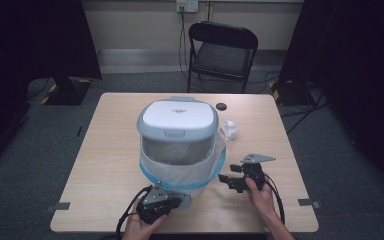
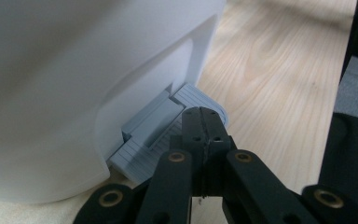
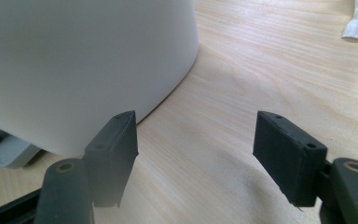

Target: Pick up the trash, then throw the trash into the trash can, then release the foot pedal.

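The white plastic pedal bin with a grey-rimmed lid stands at the centre of the high view, a clear liner bag with a blue edge folded down over its rim. At the foot of the bin, lower centre of the left gripper view, the ribbed grey foot pedal juts out, and the left tongs rest their tips on it with both jaws pressed flat together, holding nothing. The step in hand looks like pressing this pedal to lift the lid; to do it well, the closed tips should bear straight down on the outer ribbed end, where leverage is best, and not slide off toward the wood. The right tongs stand wide apart and empty just beside the bin's curved wall at the upper left of the right gripper view; they could steady the body if it tips or skids. The pale wood-grain desk also bears a crumpled clear plastic wrapper right of the bin and a dark cable hole. Behind, at top centre, a black folding chair stands on grey carpet below a wall socket.
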Tool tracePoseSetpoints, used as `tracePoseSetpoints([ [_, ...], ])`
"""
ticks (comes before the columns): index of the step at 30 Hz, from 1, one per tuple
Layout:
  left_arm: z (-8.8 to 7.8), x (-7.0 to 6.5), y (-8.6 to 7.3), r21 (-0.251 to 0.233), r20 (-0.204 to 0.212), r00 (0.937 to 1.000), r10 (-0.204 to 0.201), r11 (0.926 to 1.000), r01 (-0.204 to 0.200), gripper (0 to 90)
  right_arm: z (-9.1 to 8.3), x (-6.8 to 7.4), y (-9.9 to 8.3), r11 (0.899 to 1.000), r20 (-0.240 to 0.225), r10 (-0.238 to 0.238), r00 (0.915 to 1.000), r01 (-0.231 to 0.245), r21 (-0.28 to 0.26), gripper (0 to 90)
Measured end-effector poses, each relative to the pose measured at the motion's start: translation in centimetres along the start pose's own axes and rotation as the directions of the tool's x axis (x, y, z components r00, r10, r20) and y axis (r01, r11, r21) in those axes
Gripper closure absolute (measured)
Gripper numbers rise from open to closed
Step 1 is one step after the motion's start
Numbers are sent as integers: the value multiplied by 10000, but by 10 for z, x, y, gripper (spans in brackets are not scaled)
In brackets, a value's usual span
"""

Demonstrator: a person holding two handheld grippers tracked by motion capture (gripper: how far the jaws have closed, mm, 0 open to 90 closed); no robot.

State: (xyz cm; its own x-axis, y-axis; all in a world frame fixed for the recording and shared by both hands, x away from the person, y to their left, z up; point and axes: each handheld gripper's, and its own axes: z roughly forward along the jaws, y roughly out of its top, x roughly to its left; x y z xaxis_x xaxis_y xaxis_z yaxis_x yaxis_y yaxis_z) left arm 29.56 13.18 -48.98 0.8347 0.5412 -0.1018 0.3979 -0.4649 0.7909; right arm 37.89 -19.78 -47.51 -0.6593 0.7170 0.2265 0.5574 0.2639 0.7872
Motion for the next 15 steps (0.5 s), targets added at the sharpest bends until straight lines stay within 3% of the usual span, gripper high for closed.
tracePoseSetpoints([
  [15, 3, 3, 0, -66, -64, 10000, -20, 10000, 20, 900, -2, -9, 0, 10000, 206, 87, 9997, -88, 14, 296],
])
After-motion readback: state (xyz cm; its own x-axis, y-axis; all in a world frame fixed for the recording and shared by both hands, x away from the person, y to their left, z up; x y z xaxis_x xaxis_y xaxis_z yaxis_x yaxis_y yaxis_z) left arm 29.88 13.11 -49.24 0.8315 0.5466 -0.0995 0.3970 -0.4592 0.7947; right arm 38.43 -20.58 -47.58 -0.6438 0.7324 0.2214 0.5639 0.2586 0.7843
